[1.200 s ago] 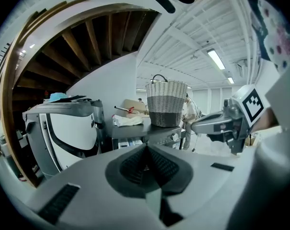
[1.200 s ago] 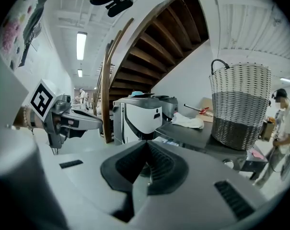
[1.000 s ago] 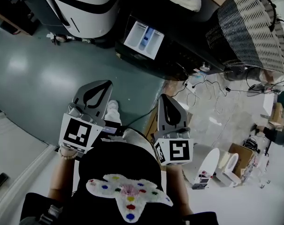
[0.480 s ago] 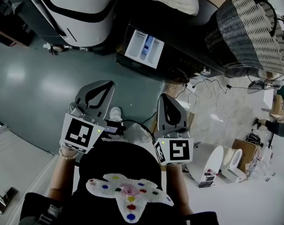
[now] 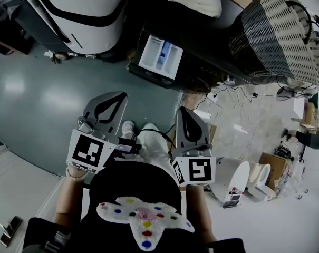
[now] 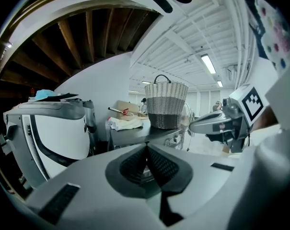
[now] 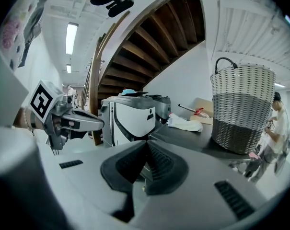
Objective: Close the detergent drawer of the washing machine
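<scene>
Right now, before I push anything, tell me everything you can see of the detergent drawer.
The detergent drawer is a white, plastic-looking rectangular tray pulled out from the dark front of the washing machine, seen from above in the head view. It is split lengthwise into compartments, with a blue insert in the middle one. It stands open. Nothing touches it: the left tool and right tool, both shut and empty, are well short of it. The gripper views do not show it.

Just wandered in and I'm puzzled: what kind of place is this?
Probably a laundry corner set up inside a workshop or lab hall. A dark washing machine stands with its detergent drawer pulled open, a wicker basket on top, and loose cables trail nearby.
</scene>
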### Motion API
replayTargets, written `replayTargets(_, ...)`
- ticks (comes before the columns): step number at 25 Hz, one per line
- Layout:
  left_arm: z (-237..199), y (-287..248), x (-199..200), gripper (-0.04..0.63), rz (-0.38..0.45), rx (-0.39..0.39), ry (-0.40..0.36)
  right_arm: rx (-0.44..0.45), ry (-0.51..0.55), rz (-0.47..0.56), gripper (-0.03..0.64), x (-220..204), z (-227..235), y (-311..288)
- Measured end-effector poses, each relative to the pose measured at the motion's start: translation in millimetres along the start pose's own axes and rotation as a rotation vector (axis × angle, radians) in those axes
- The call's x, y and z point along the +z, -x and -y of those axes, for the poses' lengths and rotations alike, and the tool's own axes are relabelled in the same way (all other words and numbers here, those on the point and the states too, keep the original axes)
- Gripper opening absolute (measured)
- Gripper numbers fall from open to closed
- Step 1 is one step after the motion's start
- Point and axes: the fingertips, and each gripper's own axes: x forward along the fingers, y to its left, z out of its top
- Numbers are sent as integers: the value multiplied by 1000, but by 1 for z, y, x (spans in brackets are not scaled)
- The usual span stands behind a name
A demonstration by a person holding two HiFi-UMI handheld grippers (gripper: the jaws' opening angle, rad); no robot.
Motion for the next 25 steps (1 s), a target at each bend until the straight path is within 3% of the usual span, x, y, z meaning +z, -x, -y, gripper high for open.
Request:
replayTargets(4, -5, -3, 6, 11, 19, -5, -19, -2, -2, -1, 5, 0, 1, -6)
replayTargets(17, -19, -11, 5, 11, 20, 37, 20, -7, -6, -2, 5, 1, 7, -18)
replayTargets(25, -15, -17, 12, 23, 53, 9, 42, 1, -24, 1, 28, -2, 8, -21)
